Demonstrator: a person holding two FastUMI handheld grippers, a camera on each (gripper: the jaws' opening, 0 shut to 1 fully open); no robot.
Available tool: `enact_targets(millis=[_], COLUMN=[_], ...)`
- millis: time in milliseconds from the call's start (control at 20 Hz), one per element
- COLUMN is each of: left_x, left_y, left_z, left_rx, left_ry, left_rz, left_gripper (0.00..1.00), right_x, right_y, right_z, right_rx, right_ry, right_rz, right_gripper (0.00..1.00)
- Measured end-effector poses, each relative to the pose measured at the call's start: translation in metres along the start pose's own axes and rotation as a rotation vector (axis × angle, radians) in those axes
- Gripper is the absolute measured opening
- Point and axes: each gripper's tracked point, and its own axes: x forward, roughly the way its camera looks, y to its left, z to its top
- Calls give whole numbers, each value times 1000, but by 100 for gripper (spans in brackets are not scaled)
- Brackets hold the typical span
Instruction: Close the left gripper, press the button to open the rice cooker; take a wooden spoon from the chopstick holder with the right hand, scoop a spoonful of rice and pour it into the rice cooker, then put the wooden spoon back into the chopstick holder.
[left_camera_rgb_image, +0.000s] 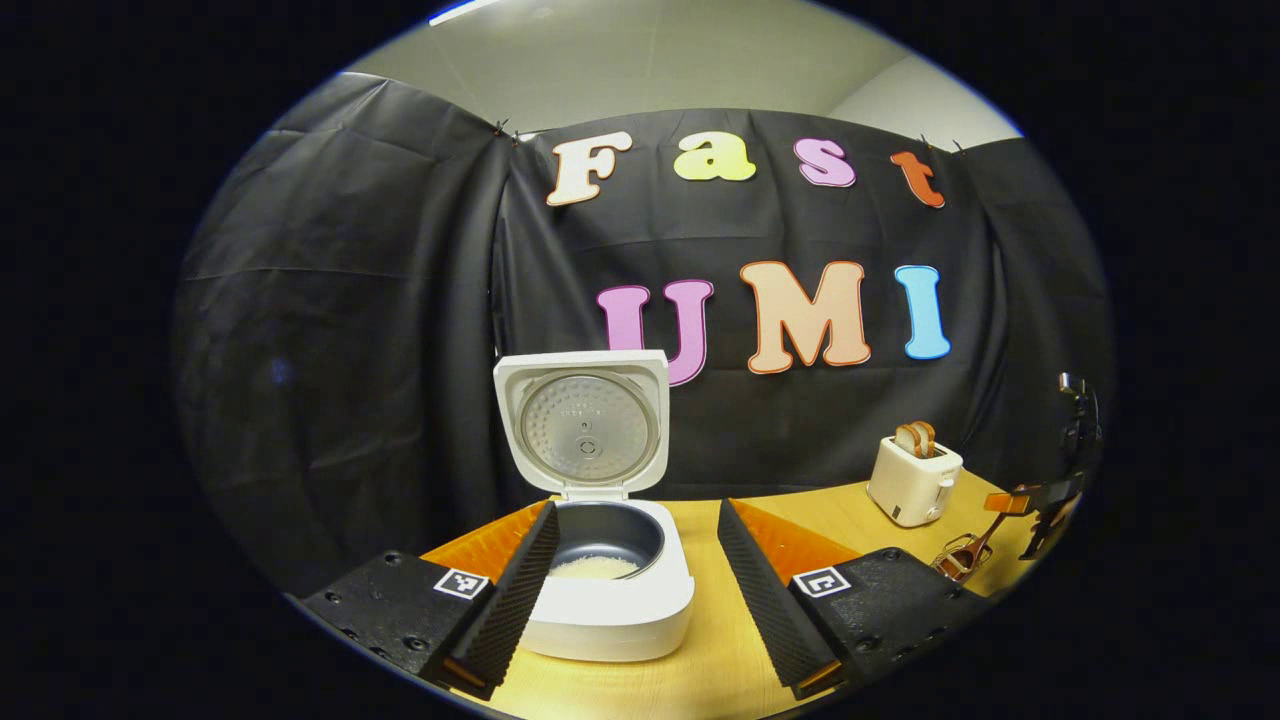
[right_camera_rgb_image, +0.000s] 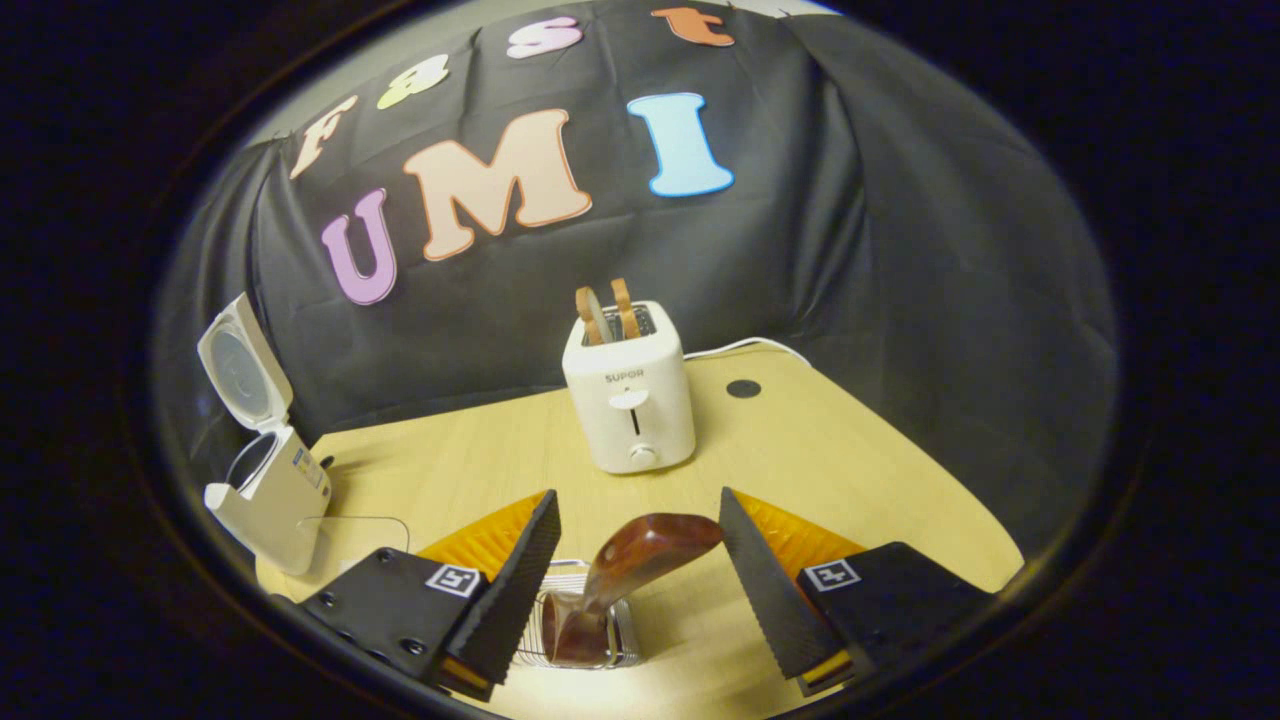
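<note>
Right claw (right_camera_rgb_image: 636, 590) was open, wooden spoon (right_camera_rgb_image: 640, 560) between its fingers untouched, standing in the wire chopstick holder (right_camera_rgb_image: 620, 640). Left claw (left_camera_rgb_image: 632, 590) was open before the rice cooker (left_camera_rgb_image: 610, 590), lid up, rice (left_camera_rgb_image: 596, 567) inside. Toaster (right_camera_rgb_image: 630, 400) stood farther back on the surface (right_camera_rgb_image: 480, 450).

A black cloth wall (left_camera_rgb_image: 380, 300) hangs in folds ahead of the left gripper, clipped along its top edge, with a pale ceiling (left_camera_rgb_image: 650, 60) above. Below lies a light wooden table (right_camera_rgb_image: 480, 450); a white cable (right_camera_rgb_image: 745, 345) trails along its far edge.
</note>
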Motion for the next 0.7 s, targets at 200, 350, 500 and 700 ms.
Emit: enact_targets(millis=[200, 350, 500, 700], left_x=[-2, -3, -3, -5], left_y=[1, 2, 2, 6], left_z=[0, 1, 1, 0], left_rx=[6, 11, 17, 8], left_ry=[3, 5, 5, 2], left_rz=[5, 4, 2, 1], left_gripper=[94, 94, 94, 94], right_x=[7, 10, 14, -4], right_y=[5, 11, 19, 32], right_z=[-16, -27, -29, -19], right_rx=[25, 74, 103, 80], right_ry=[50, 87, 94, 66], right_rz=[23, 47, 62, 85], right_gripper=[85, 60, 29, 24])
